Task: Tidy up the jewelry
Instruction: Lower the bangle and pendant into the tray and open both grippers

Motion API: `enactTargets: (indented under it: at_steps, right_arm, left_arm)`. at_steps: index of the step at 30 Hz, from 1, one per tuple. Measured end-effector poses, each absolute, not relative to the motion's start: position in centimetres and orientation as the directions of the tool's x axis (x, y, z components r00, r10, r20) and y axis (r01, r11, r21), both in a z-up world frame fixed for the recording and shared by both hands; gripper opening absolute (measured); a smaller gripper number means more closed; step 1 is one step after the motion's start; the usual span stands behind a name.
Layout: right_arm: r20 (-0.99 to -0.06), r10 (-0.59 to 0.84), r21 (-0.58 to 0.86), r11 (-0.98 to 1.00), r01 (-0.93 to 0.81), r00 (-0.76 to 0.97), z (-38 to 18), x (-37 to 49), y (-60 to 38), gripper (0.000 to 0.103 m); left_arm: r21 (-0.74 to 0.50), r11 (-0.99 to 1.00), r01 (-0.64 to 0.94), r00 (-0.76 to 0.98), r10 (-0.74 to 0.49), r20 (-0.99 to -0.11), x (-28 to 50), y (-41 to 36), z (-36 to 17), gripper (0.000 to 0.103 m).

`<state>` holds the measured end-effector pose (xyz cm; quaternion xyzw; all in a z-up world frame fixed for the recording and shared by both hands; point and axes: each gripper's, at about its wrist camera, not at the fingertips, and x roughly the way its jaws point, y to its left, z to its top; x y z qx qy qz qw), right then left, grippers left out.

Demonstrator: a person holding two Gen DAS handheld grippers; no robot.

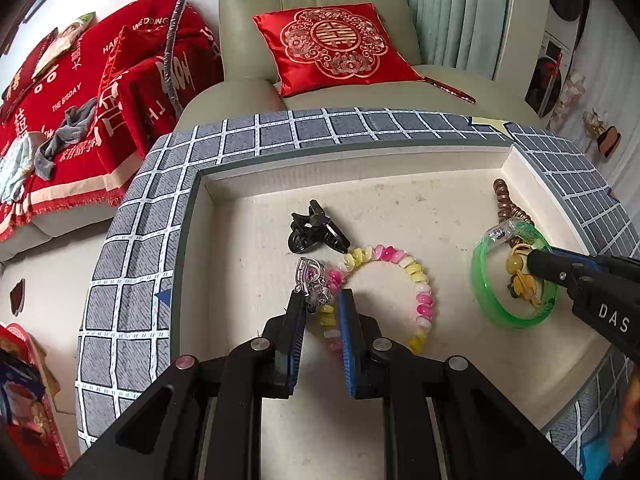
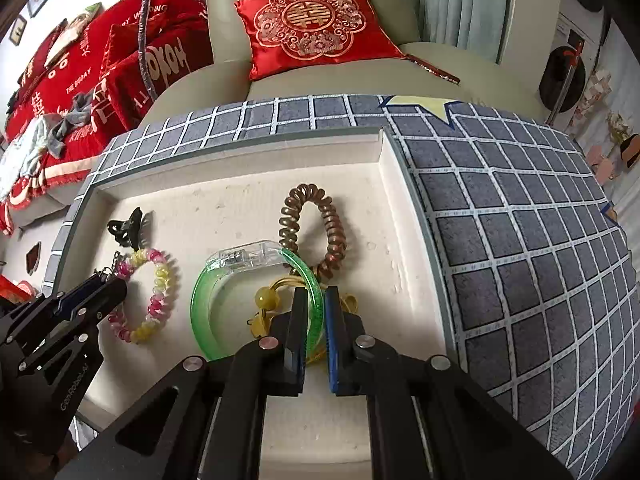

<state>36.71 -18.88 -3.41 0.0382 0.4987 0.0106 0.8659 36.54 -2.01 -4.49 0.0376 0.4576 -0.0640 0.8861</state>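
Tray (image 1: pixel 256 184): one shallow white tray, sunk in a grey grid-patterned cloth (image 2: pixel 520 240); all the jewelry lies inside it.
Green bangle (image 2: pixel 208 320): one, at the tray's right, its rim between the right gripper's (image 2: pixel 314 300) nearly closed fingers, seemingly pinched.
Coil bands: two, one pink-and-yellow (image 1: pixel 416 280), one brown (image 2: pixel 320 224).
Hair claw (image 1: pixel 312 232): one, black.
Silver charm (image 1: pixel 310 284): one, clamped with the pink-and-yellow coil in the left gripper (image 1: pixel 320 300).
Yellow bead cord (image 2: pixel 268 300): one, lying inside the bangle.
Risk: the smooth bangle may slip from so narrow a pinch; lifting it could drag the cord or brown coil along.
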Motion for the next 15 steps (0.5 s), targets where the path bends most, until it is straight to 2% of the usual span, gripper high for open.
enactTargets:
  at_steps: [2, 6, 8, 10, 15]
  right_arm:
    - [-0.865, 0.065, 0.085, 0.996, 0.018, 0.498, -3.6, 36.7, -18.9, 0.031]
    - [-0.86, 0.069, 0.088, 0.996, 0.014, 0.506, -3.4, 36.5, -18.7, 0.039]
    - [-0.855, 0.084, 0.106, 0.994, 0.014, 0.512, -3.1, 36.3, -18.8, 0.066]
    - [-0.841, 0.108, 0.137, 0.991, 0.014, 0.53, -2.6, 36.0, -19.0, 0.07]
    - [-0.811, 0.138, 0.178, 0.984, 0.015, 0.568, -1.1, 35.0, -19.3, 0.07]
  left_arm:
    - [0.008, 0.989, 0.148, 0.571, -0.078, -0.817, 36.6, -2.0, -4.5, 0.032]
    - [0.009, 0.989, 0.145, 0.572, -0.076, -0.817, 36.5, -1.9, -4.4, 0.032]
    - [0.007, 0.99, 0.143, 0.572, -0.077, -0.816, 36.4, -1.9, -4.3, 0.032]
    - [0.01, 0.99, 0.139, 0.58, -0.074, -0.811, 36.3, -1.8, -4.2, 0.032]
    - [0.005, 0.99, 0.141, 0.588, -0.079, -0.805, 36.2, -2.0, -3.7, 0.032]
